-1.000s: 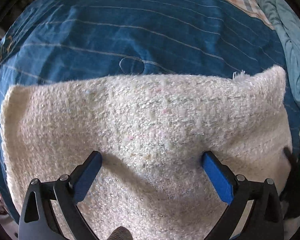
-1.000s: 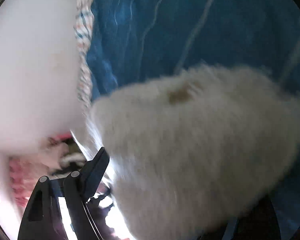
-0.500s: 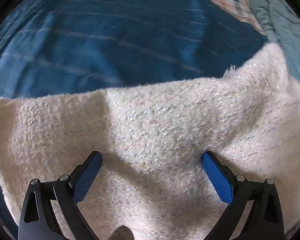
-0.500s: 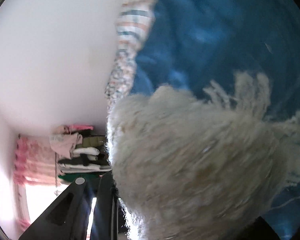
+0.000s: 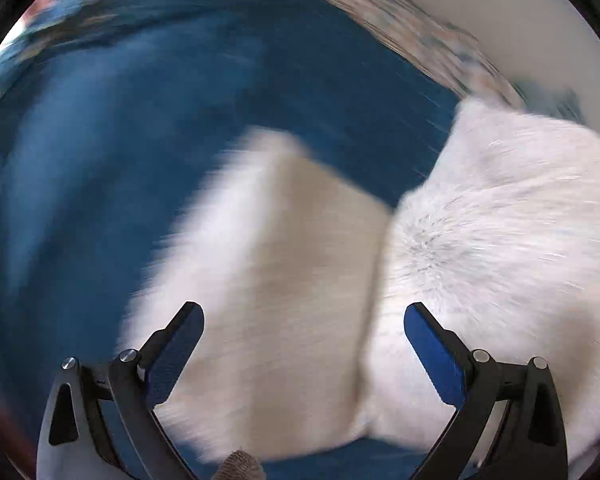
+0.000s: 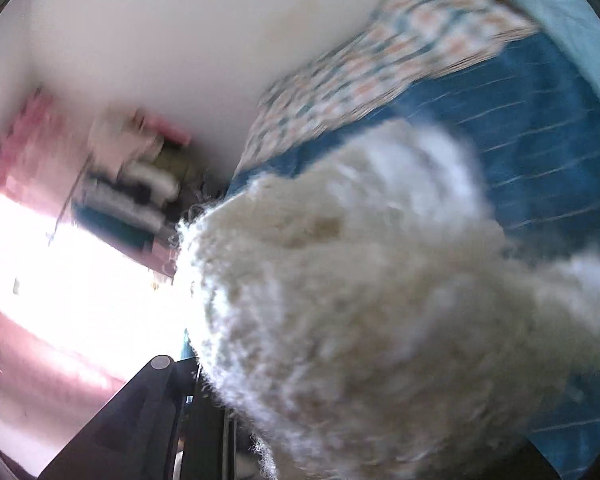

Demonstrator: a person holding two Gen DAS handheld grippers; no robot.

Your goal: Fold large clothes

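My left gripper [image 5: 303, 340] stands wide open, its blue pads [image 5: 434, 354] well apart and pressing on nothing. It points steeply down at the garment [image 5: 284, 264], a cream woolly knit, which lies under and beyond the fingers. The frame is blurred, so I cannot tell whether either fingertip touches the cloth. The knit shows a flat part between the fingers and, to the right, a raised brighter fold [image 5: 500, 232] that stands higher than the rest.

My right gripper [image 6: 220, 408] is nearly closed. Only its left finger [image 6: 156, 404] is visible; the other is hidden behind the cloth. A thick bunch of the same garment [image 6: 360, 300] comes out of the jaws and fills the lower middle of the right wrist view, loose fringe along its edge. I read this as a grip on the knit, with the bunch lifted clear of the bed.

Under the garment is a blue bedspread [image 5: 120, 160] with thin pale stripes. Past its far edge lies a checked cloth [image 6: 380, 60], then a pale wall [image 6: 180, 40]. Left in the right wrist view I note a blurred stack of folded clothes [image 6: 132, 196], a pink curtain [image 6: 24, 132] and a bright window [image 6: 80, 280].
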